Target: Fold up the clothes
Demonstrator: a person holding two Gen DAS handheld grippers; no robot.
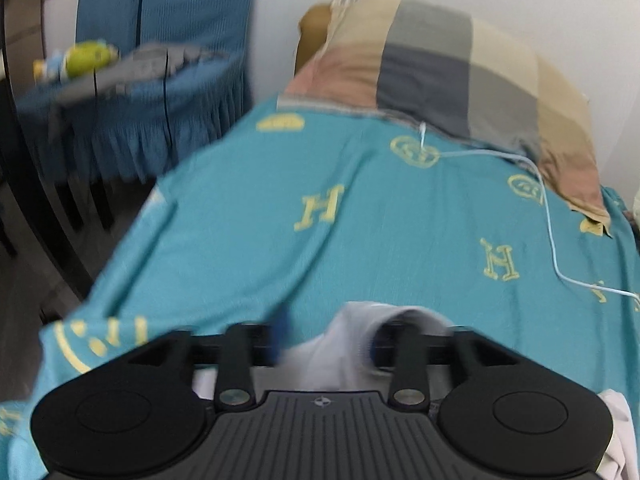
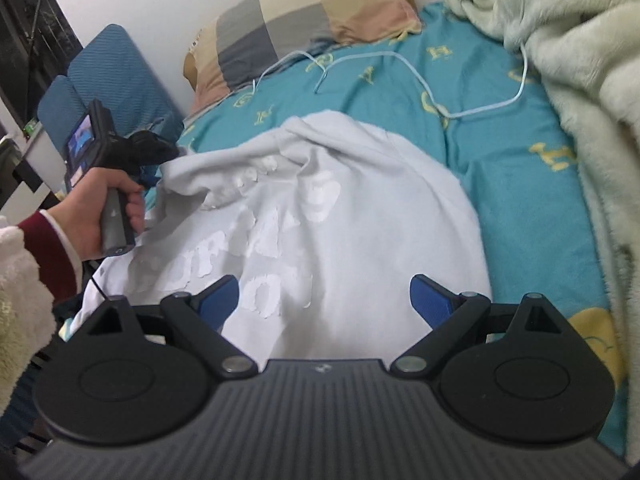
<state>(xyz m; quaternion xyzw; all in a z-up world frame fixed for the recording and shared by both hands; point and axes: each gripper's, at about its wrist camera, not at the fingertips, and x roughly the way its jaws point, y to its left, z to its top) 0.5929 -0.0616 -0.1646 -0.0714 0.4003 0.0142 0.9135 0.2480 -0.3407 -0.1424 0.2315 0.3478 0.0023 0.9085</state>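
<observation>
Your bed (image 2: 520, 184) wears a teal sheet printed with yellow "H" letters and crests, a patchwork pillow (image 2: 304, 24) at its head, a fluffy cream blanket (image 2: 580, 80) along one side, and a pale cable (image 2: 472, 110) trailing between. A white sweatshirt (image 2: 340, 220) lies rumpled mid-bed; its white lettering is too creased to read. Your right gripper (image 2: 325, 296) hovers released above it. Your left gripper (image 1: 324, 340) has cloth bunched between its jaws; whether they pinch it, I cannot tell.
</observation>
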